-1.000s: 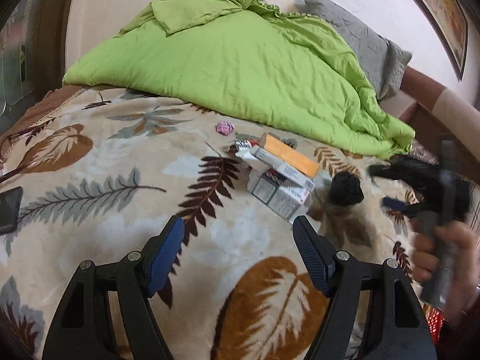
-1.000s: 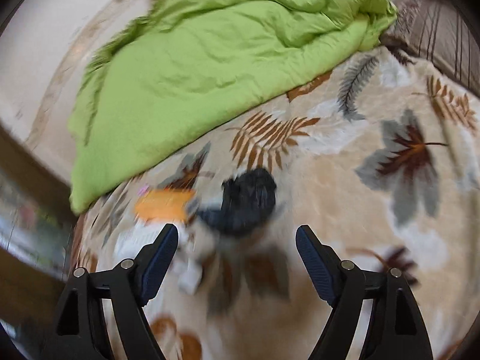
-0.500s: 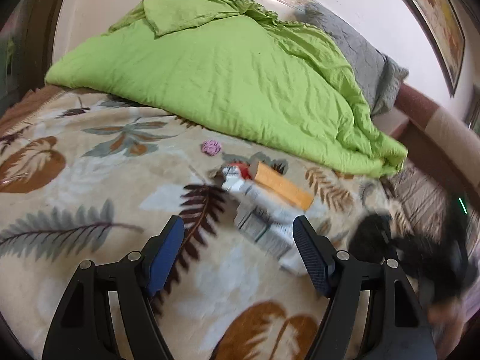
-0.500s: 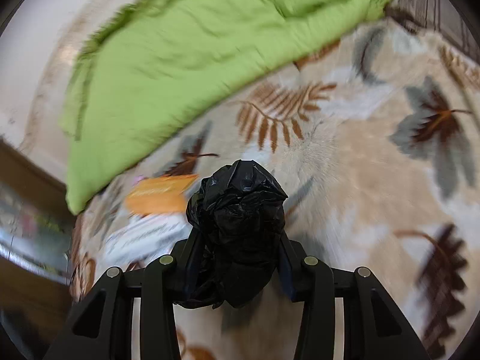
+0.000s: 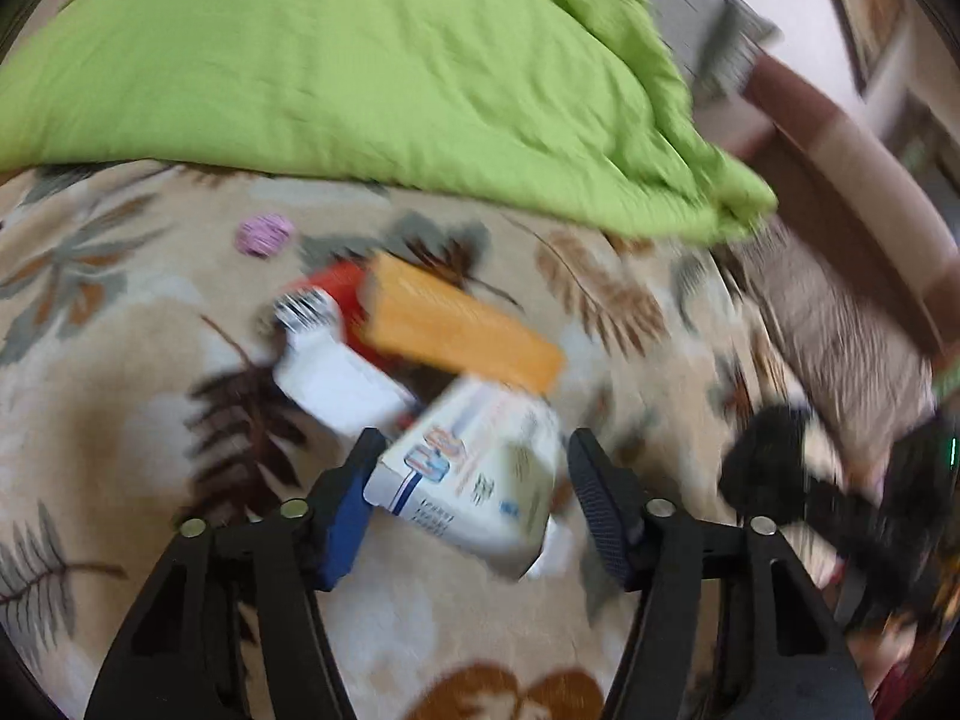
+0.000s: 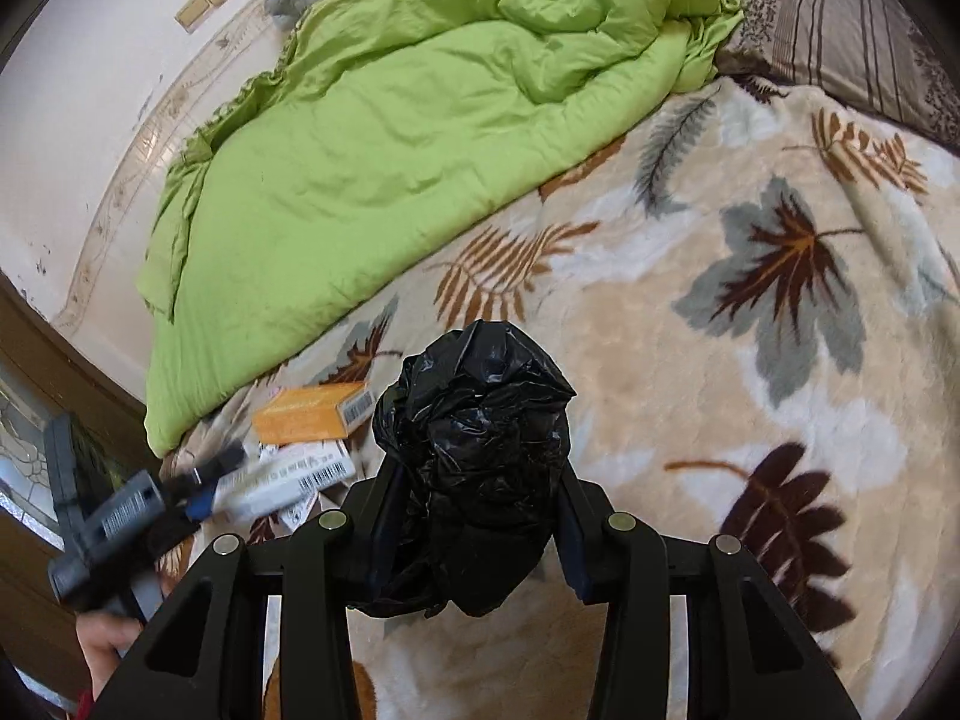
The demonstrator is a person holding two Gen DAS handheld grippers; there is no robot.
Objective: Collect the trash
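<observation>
The right gripper (image 6: pixel 474 540) is holding the crumpled black trash bag (image 6: pixel 474 450) between its two fingers, pressed from both sides, and the bag is standing up above the leaf-patterned blanket (image 6: pixel 750 396). The left gripper (image 5: pixel 474 492) is closing its jaws around a white carton (image 5: pixel 480 480) – the left pad is already touching the carton's corner, the right pad is beside it with a small gap, so the grip is not yet complete. The picture is blurred there, so I am not fully sure of the contact. To do this step well, I think the jaws should be closing on the flat long sides of the carton, not on a corner, because a light box can be twisting out. From the carton, at about 11 o'clock, an orange box (image 5: pixel 462 330) is lying on the pile, and at about 10 o'clock a white and red package (image 5: pixel 324 336) is lying half under it. A small pink crumpled ball (image 5: pixel 264 234) is farther away, also near 11 o'clock, just before the green quilt (image 5: pixel 360 60). As for containers – the bag is bunched shut and nothing is visible inside; whether the cartons are empty I cannot tell.
</observation>
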